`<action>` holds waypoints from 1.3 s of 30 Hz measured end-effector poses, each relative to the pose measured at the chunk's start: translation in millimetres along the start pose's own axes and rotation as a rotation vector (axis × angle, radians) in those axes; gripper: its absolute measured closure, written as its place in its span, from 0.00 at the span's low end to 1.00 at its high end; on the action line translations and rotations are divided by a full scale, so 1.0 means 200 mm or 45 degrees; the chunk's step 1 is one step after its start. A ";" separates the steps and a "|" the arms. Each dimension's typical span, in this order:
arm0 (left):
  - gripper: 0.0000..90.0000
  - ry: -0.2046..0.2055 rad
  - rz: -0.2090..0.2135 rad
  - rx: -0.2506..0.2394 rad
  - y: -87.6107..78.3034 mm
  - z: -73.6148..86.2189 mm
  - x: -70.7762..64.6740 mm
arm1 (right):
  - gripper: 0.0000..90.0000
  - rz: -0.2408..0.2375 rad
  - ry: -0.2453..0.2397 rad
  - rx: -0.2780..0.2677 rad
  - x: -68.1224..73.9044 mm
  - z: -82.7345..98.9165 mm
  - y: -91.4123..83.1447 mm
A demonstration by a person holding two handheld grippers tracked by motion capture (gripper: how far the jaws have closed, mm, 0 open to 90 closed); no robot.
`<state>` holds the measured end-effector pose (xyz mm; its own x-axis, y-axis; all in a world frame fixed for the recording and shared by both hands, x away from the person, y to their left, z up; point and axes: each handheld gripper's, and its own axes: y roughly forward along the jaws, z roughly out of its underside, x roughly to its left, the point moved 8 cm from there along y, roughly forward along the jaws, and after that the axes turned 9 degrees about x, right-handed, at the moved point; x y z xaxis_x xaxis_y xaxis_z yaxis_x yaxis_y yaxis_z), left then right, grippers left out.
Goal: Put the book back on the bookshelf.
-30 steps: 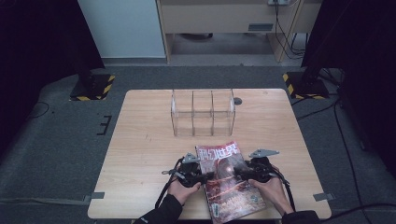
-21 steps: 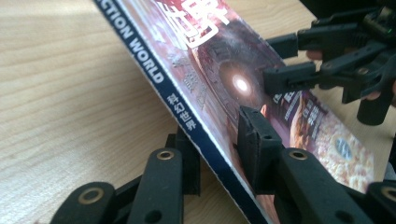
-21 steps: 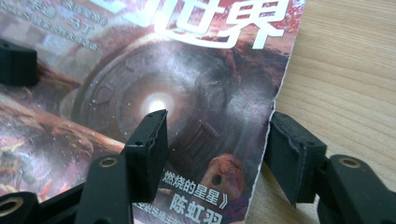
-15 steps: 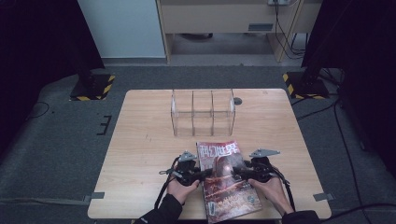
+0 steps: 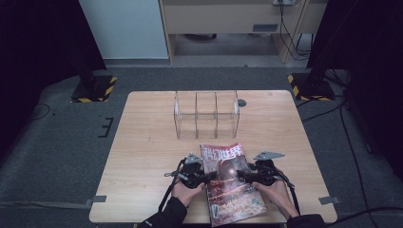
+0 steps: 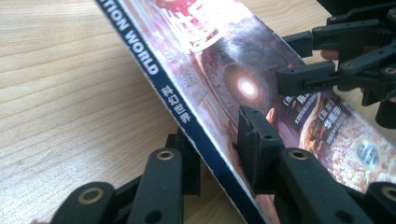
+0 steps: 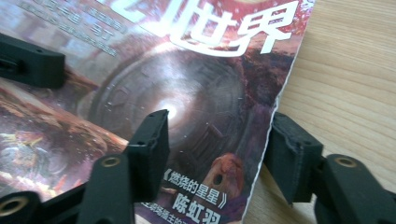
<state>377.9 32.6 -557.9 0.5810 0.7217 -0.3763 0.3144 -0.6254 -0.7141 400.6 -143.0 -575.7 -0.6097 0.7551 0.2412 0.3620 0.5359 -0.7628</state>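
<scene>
High view: magazine (image 5: 231, 183) lies low centre on the table (image 5: 142, 142), the clear rack (image 5: 206, 114) above it; left gripper (image 5: 205, 176) at its left edge, right gripper (image 5: 241, 175) at its right.
Left gripper view: the jaws have just been closing and now straddle the blue spine, one under, one on the cover, pinching the magazine (image 6: 243, 88); the right gripper (image 6: 292, 70) reaches in from the upper right.
Right gripper view: jaws straddle the magazine (image 7: 187, 93) edge, one on the cover, one on bare wood beside it; can't tell if they pinch.
</scene>
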 end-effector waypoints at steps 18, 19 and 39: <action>0.91 -0.059 0.037 -0.106 -0.22 -0.12 0.01 | 0.33 0.025 0.035 -0.069 -0.06 -0.03 -0.06; 0.92 -0.059 0.037 -0.106 -0.22 -0.12 0.01 | 0.33 0.025 0.035 -0.069 -0.06 -0.03 -0.06; 0.93 -0.008 0.039 -0.215 -0.53 -0.26 -0.02 | 0.21 0.293 0.033 0.031 -0.24 0.03 -0.10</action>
<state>381.8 80.3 -450.7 0.5877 0.7031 -0.4003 0.4185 -0.6876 -0.5933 418.8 -192.0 -575.2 -0.4950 0.8657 0.0743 0.4718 0.3397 -0.8137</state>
